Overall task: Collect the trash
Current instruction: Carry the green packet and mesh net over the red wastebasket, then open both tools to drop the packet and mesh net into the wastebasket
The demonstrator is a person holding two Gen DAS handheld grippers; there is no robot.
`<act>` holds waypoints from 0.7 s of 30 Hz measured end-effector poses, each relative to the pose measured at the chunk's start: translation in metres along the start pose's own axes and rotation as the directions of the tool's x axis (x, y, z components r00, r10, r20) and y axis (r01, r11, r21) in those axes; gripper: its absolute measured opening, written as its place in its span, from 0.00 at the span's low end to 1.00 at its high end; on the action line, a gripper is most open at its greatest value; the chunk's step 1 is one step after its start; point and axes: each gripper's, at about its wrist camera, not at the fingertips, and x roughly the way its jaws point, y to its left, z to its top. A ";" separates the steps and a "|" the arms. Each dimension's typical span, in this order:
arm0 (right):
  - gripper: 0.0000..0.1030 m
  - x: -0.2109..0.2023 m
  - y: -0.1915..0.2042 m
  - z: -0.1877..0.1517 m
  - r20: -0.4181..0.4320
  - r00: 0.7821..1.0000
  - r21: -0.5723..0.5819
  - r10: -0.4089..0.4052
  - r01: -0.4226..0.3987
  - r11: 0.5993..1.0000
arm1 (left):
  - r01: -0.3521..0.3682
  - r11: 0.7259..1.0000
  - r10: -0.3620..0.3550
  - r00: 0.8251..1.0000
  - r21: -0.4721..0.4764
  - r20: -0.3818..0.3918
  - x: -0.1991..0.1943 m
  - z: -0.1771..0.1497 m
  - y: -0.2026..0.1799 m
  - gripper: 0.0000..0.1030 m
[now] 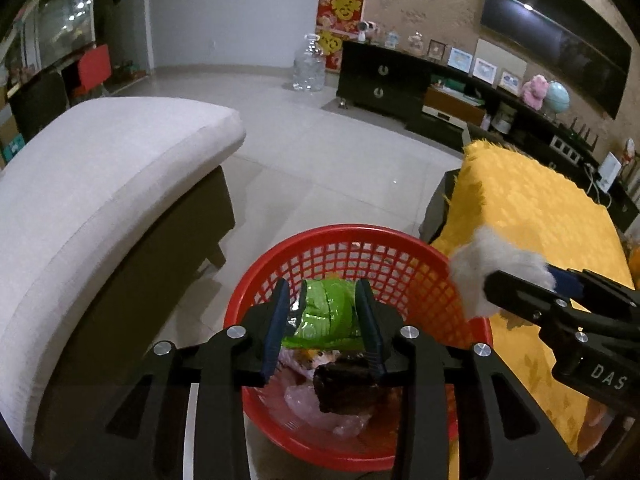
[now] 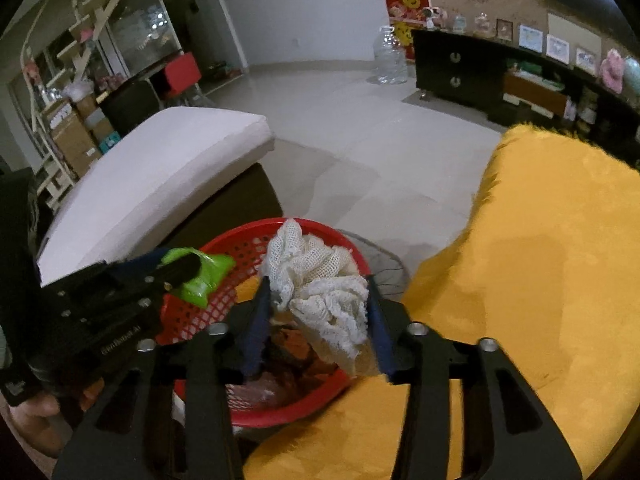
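Left gripper [image 1: 326, 320] above the red basket [image 1: 400, 256], a green wrapper [image 1: 326, 312] between its pads, seemingly touching both. Right gripper [image 2: 316, 320] over the same basket, a white mesh cloth [image 2: 320, 280] between its jaws; contact is clear only at the right pad (left side unclear). Basket stands on the floor [image 1: 340, 152], between sofa [image 1: 100, 184] and yellow cover [image 1: 540, 216].

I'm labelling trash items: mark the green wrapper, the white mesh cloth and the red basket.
green wrapper [image 1: 326, 312], left wrist view, crumpled middle.
white mesh cloth [image 2: 320, 280], right wrist view, bunched centre.
red basket [image 1: 320, 236], left wrist view, far rim.
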 end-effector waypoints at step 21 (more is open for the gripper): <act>0.93 -0.077 0.002 -0.015 0.212 0.965 -0.011 -0.153 0.159 0.987 | -0.054 0.999 0.054 0.980 -0.005 0.194 -0.070 -0.002 0.001 0.80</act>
